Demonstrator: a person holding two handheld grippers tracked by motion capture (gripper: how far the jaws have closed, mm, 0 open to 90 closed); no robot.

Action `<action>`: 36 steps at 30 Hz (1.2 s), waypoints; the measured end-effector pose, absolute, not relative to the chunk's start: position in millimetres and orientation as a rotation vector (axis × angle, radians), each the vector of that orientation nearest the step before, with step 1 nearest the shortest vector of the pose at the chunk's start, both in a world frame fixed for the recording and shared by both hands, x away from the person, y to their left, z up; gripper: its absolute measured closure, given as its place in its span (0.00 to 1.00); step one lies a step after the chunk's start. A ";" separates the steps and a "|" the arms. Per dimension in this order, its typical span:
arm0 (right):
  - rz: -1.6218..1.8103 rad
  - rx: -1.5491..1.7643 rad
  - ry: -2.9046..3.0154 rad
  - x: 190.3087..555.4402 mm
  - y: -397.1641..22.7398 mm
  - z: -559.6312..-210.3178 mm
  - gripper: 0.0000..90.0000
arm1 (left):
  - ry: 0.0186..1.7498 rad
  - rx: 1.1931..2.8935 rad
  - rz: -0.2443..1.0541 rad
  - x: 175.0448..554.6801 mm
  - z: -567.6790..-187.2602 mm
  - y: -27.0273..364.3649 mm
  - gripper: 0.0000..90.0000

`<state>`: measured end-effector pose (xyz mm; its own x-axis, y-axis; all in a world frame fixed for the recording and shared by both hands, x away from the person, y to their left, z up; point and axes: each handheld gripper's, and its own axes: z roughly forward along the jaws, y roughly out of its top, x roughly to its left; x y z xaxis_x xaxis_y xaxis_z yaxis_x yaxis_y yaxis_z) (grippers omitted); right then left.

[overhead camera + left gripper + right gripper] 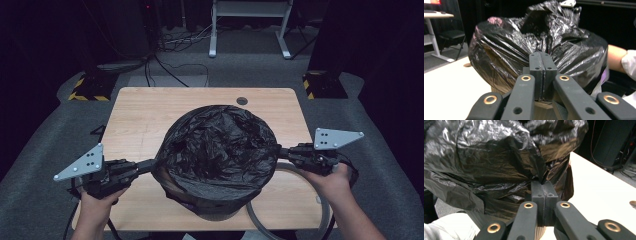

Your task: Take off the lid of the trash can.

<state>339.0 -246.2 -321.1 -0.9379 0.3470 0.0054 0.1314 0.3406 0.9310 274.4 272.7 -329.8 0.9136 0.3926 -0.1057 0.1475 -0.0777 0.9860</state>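
Note:
A crinkled black plastic bag [220, 145] is spread over the mouth of a round bin [216, 209] in the middle of the wooden table [140, 115]. My left gripper [156, 164] is shut on the bag's left edge; in the left gripper view its jaws [540, 56] are pressed together, with the film [506, 55] pulled taut from the tips. My right gripper [280, 151] is shut on the bag's right edge. In the right gripper view, folds of bag [486, 162] rise from the closed tips [544, 183]. The bag hides most of the bin.
A grey hoop [311, 181] lies on the table at the front right, partly under the right hand. A cable hole [242, 100] sits near the table's far edge. White desk legs [214, 35] and loose cables [165, 65] are on the floor behind.

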 end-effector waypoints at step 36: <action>1.531 0.445 2.378 344.2 -241.0 -317.1 1.00 | 0.566 1.655 0.144 303.8 -310.0 263.1 0.71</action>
